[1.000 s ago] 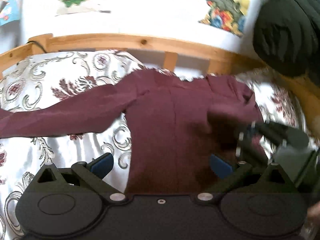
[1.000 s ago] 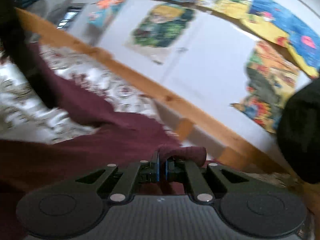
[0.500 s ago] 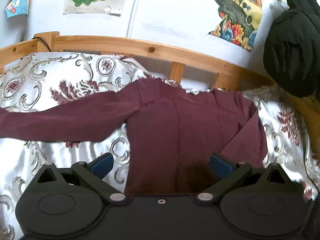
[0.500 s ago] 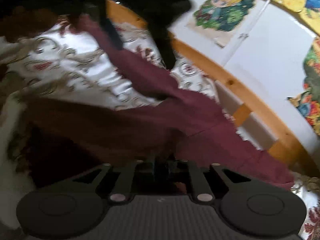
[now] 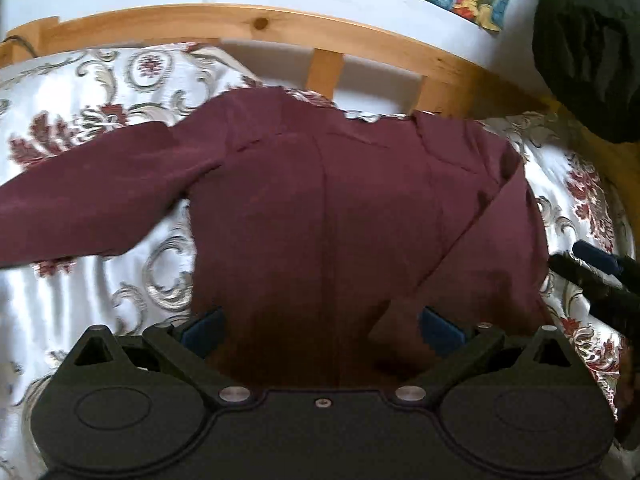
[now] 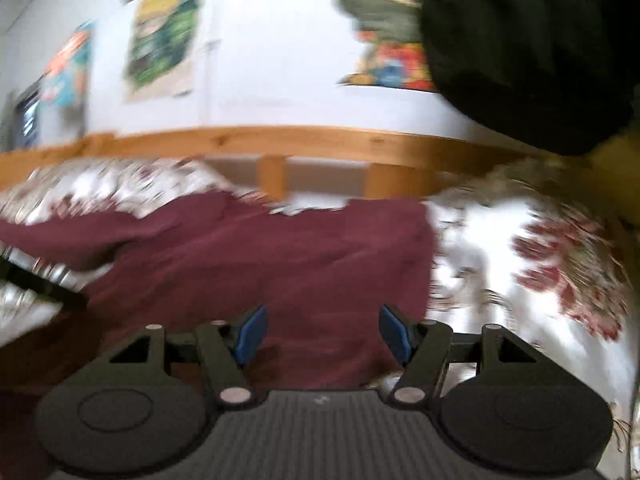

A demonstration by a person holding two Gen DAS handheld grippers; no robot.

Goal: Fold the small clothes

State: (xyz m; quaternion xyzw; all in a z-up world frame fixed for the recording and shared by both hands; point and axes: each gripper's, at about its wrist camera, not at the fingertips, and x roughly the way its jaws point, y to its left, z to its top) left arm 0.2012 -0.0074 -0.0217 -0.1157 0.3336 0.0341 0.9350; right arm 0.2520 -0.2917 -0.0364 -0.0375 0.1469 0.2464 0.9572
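A maroon long-sleeved top [image 5: 328, 208] lies flat on a floral satin bedspread [image 5: 100, 280]. Its left sleeve [image 5: 80, 200] stretches out to the left. Its right sleeve [image 5: 480, 240] is folded diagonally across the body. My left gripper [image 5: 320, 326] is open and empty, low over the top's lower body. My right gripper [image 6: 322, 332] is open and empty over the top's right side [image 6: 280, 264]; it also shows at the right edge of the left wrist view [image 5: 592, 272]. The right wrist view is blurred.
A wooden bed rail [image 5: 280, 28] runs along the far edge of the bedspread, with a white wall and posters behind. A dark green bundle of cloth [image 5: 588, 48] sits at the far right corner, also in the right wrist view [image 6: 532, 48].
My right gripper carried the right sleeve across the top's body, opened and let it go, then drew back to the right. My left gripper stayed open and moved a little closer.
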